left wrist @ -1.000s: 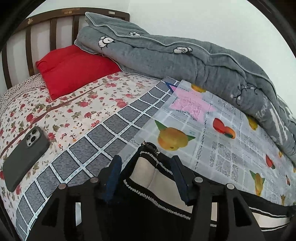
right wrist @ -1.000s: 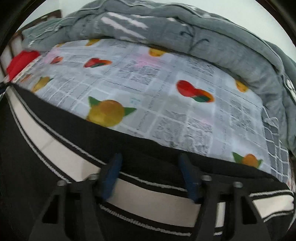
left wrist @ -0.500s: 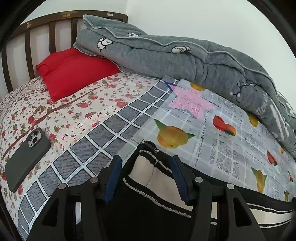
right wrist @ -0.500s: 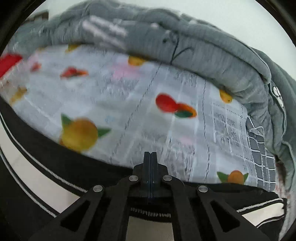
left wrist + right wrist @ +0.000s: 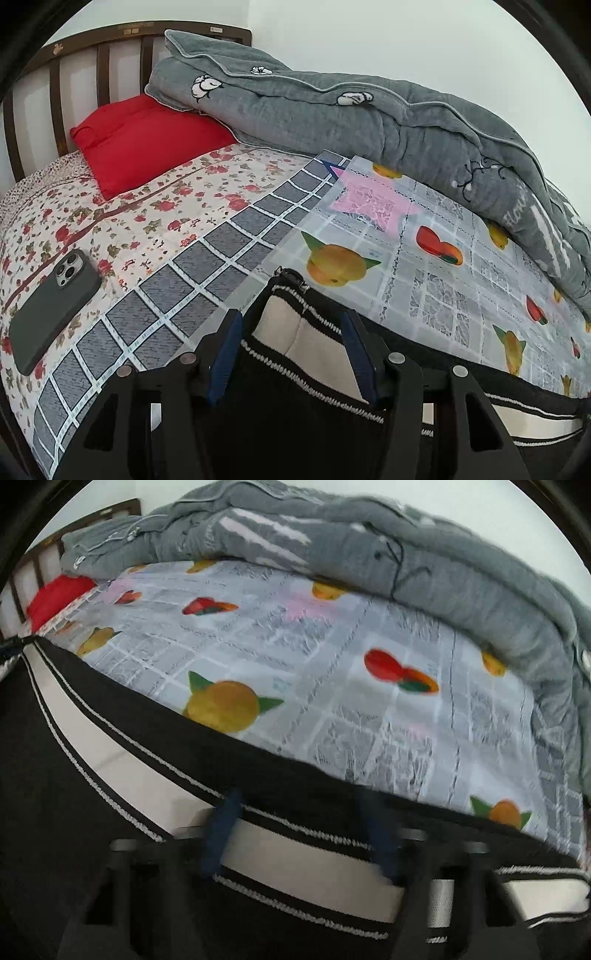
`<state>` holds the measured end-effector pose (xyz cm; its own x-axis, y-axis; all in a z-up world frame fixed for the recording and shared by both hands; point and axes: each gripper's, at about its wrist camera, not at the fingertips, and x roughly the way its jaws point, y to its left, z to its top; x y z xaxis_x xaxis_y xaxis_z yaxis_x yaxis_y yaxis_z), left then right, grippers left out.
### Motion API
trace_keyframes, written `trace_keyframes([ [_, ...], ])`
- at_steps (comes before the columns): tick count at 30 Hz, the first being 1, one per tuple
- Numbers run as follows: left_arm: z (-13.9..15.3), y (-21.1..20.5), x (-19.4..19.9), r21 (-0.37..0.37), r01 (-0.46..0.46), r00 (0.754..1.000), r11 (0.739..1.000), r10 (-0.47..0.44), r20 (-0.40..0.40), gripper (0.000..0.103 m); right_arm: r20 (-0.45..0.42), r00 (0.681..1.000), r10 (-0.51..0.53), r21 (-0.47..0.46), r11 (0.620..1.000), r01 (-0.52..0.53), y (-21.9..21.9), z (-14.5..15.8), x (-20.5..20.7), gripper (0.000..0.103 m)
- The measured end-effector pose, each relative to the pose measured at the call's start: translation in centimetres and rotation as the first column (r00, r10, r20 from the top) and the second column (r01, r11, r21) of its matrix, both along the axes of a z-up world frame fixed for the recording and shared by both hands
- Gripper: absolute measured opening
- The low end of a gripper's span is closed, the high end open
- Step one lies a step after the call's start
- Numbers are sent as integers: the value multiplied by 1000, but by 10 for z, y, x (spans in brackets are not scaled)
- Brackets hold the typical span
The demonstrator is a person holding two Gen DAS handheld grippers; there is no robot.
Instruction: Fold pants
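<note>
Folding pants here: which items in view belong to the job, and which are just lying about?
Job: black pants with cream side stripe; left gripper; right gripper.
Lying about: dark grey smartphone; red pillow; grey quilted blanket.

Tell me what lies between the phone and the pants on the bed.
In the left wrist view, only bedding: floral sheet beside the phone, then grey checked cloth up to the pants.
</note>
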<state>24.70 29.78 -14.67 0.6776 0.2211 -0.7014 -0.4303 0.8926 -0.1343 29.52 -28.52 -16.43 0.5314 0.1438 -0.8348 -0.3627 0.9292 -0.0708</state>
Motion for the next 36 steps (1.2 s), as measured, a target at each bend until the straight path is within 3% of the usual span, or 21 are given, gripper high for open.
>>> trace_keyframes([
  [4, 0, 3, -4, -12, -4, 1000, 1000, 4, 3, 53, 55, 997, 63, -147, 988, -54, 23, 5, -14, 1],
  [9, 2, 3, -7, -8, 4, 1000, 1000, -4, 15, 53, 157, 987, -14, 30, 1000, 10, -1, 49, -5, 1],
  [14, 1, 6, -7, -25, -4, 1000, 1000, 4, 13, 53, 51, 998, -29, -132, 991, 36, 22, -6, 18, 2],
  [17, 0, 7, -7, -27, -4, 1000, 1000, 4, 9, 53, 49, 998, -44, -116, 992, 49, 18, -1, 17, 5],
  [20, 2, 2, -7, -10, 18, 1000, 1000, -18, 13, 53, 81, 993, -84, -111, 990, 93, -1, 17, 11, 19],
  [22, 5, -4, -8, 6, 44, 999, 999, -44, 28, 53, 132, 982, -138, -128, 980, 155, -27, 30, 2, 41],
  [25, 10, -12, -8, 16, 86, 995, 996, -87, 52, 57, 156, 956, -248, -109, 958, 266, -74, 36, -12, 43],
  [28, 8, -22, -3, 18, 125, 991, 992, -126, 42, 61, 94, 931, -352, -126, 924, 362, -111, 8, -4, 43],
  [31, -2, -31, 6, 61, 122, 992, 991, -121, -19, 61, 91, 925, -369, -87, 922, 377, -122, -3, 3, 44],
  [33, -11, -29, 14, 64, 106, 992, 992, -101, -75, 61, 104, 917, -385, -102, 913, 395, -118, -2, 7, 44],
  [36, -17, -28, 19, 75, 87, 992, 993, -79, -97, 61, 120, 917, -381, -132, 909, 395, -114, -3, 8, 44],
])
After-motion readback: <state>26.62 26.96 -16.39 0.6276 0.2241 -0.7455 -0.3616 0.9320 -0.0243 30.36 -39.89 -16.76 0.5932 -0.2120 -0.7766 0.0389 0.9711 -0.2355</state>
